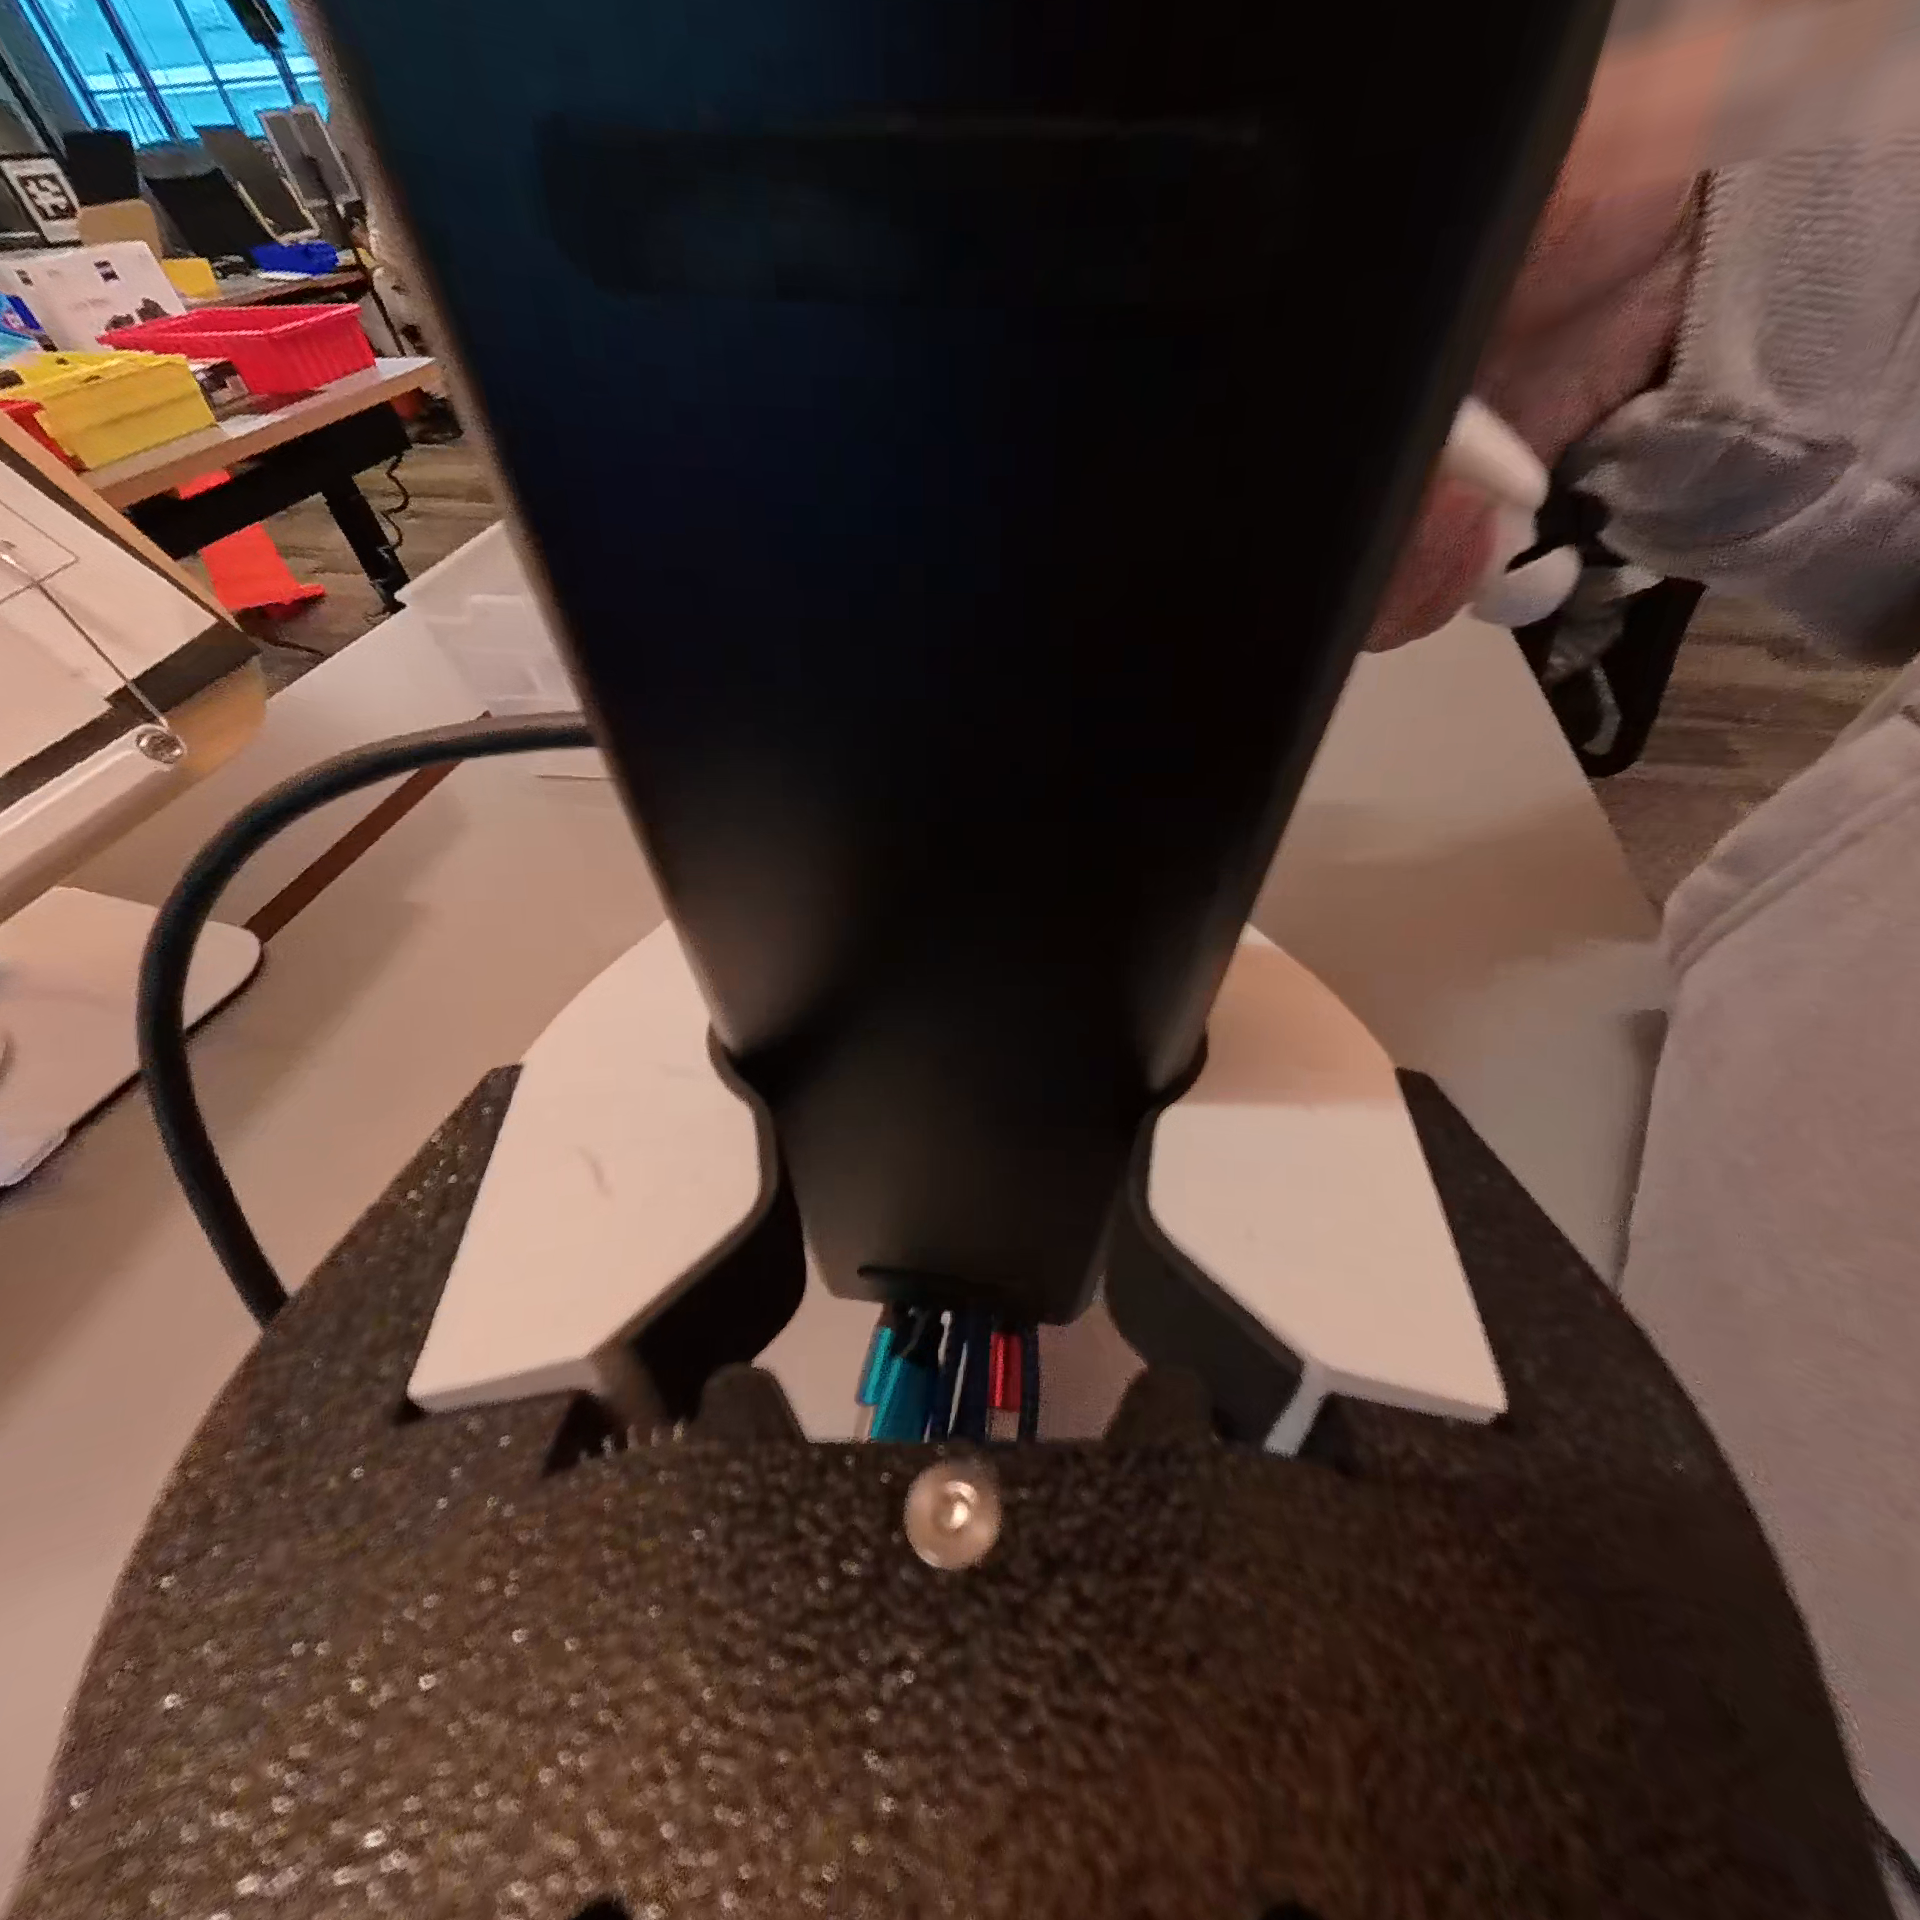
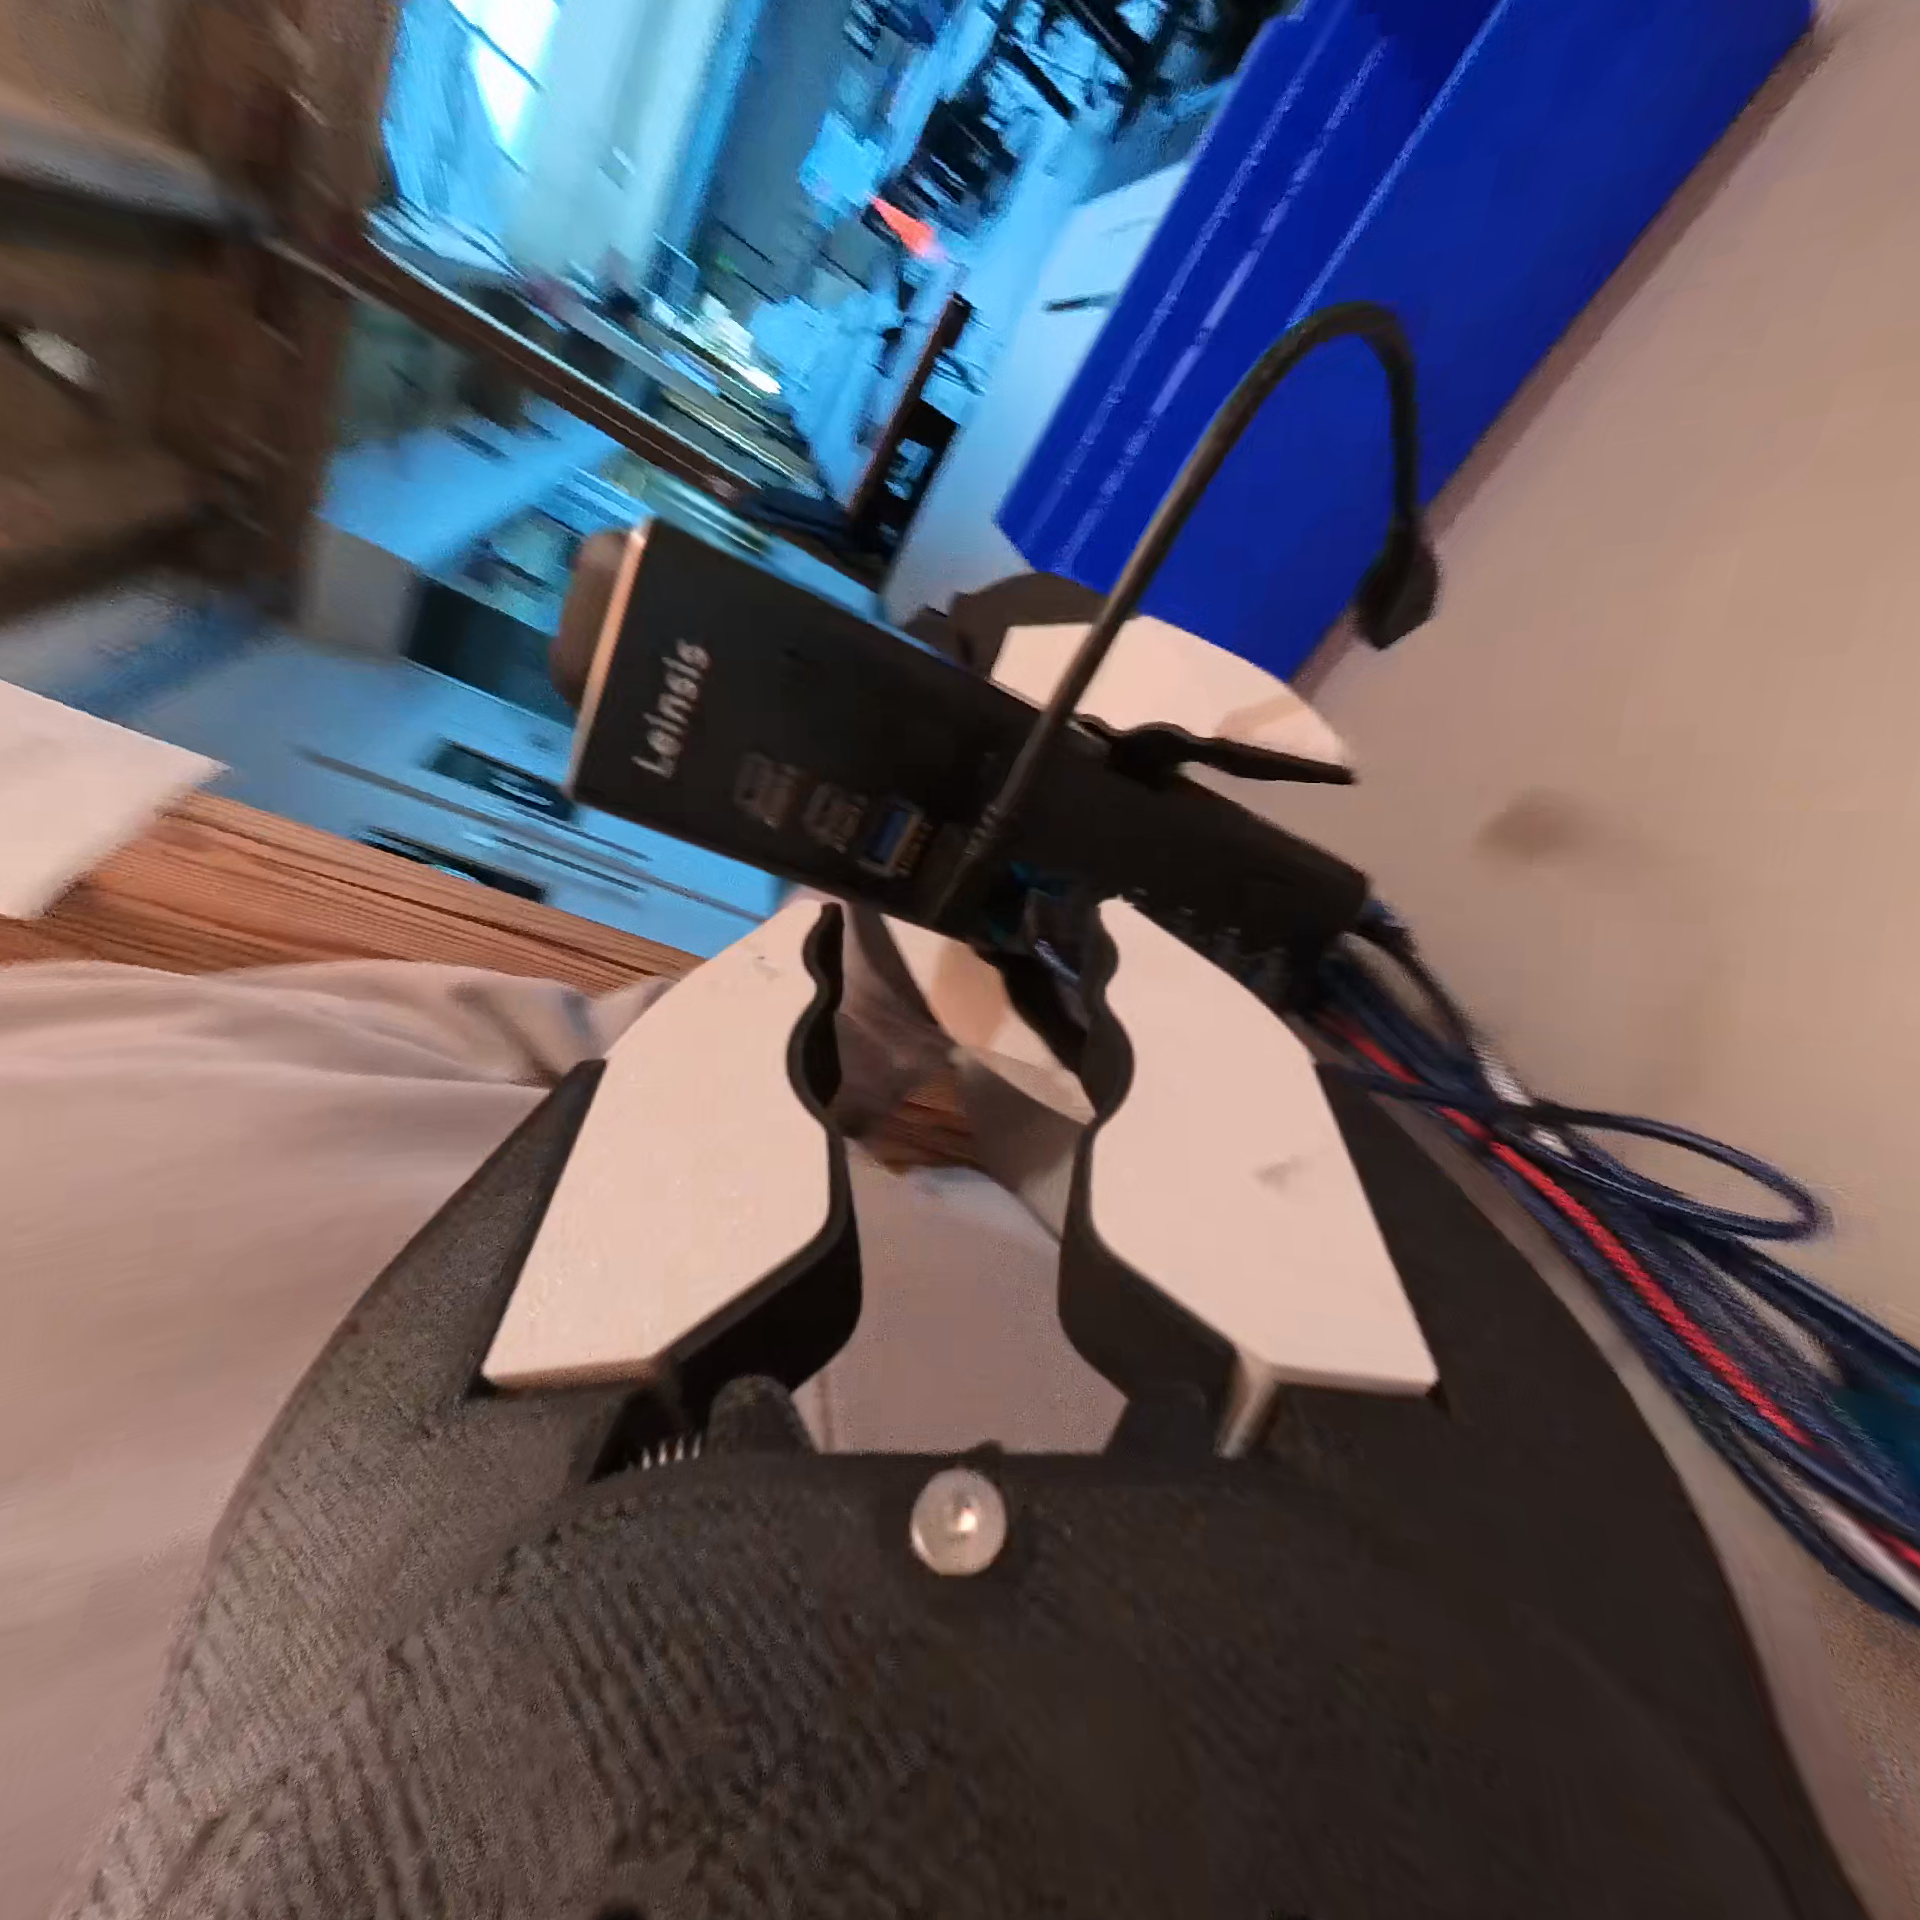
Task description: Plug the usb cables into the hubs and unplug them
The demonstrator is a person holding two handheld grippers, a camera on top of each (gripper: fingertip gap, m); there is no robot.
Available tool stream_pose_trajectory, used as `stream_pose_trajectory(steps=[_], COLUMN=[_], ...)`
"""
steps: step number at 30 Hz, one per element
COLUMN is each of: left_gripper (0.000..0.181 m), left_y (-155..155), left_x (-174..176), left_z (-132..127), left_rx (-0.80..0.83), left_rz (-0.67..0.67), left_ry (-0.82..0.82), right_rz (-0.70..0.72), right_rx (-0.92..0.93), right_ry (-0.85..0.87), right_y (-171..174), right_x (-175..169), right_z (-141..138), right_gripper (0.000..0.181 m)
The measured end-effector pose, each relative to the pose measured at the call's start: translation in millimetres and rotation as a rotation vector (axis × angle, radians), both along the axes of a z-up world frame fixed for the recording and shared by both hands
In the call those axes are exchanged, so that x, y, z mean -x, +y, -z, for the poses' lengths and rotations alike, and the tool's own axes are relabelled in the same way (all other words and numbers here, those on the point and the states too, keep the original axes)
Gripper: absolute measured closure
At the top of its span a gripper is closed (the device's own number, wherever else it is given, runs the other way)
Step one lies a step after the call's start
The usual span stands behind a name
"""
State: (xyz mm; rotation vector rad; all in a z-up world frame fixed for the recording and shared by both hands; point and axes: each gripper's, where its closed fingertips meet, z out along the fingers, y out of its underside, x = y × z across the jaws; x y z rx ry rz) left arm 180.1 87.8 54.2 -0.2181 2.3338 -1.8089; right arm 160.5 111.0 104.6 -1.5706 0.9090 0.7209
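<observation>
We see the left hand-held gripper point(image 1: 956, 1049) clamping the black hub point(image 1: 956, 623) — the right hand-held gripper point(image 2: 961, 966) spread, grasping nothing, near its cables point(image 2: 1621, 1226).

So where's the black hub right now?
The hub is lifted off the table, clamped in the left hand-held gripper. In the right wrist view it hangs just beyond the open right hand-held gripper, with the cables trailing right.

far off to the claw's upper left in the left wrist view: a red bin point(image 1: 244, 348), a yellow bin point(image 1: 120, 405) just in front of it, both on a wooden table point(image 1: 312, 410). in the right wrist view, a blue bin point(image 2: 1455, 281) beyond the claw, upper right, on a pale tabletop point(image 2: 1683, 727).
</observation>
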Motion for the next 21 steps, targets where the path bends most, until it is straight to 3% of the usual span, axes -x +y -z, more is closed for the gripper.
stream_pose_trajectory(steps=[4, 10, 13, 17, 21], left_gripper=[0.108, 0.109, 0.109, 0.109, 0.109], left_y=[0, 2, 2, 2, 0], left_x=[4, 4, 4, 7, 10], left_z=[9, 20, 21, 18, 16], left_rx=[-0.039, -0.086, -0.062, 0.014, 0.049], left_rz=[0.010, 0.004, 0.013, 0.034, 0.048], left_ry=[-0.026, -0.043, -0.002, 0.088, 0.123], right_rz=[0.011, -0.009, -0.023, -0.064, -0.046], right_rx=[-0.052, -0.033, -0.020, 0.036, 0.101], right_ry=[0.103, 0.220, 0.208, -0.170, -0.706], right_y=[4, 5, 3, 1, 4], right_x=[0, -1, -4, -9, -10], right_z=[6, 19, 19, 7, -11], right_gripper=[0.152, 0.151, 0.141, 0.132, 0.137])
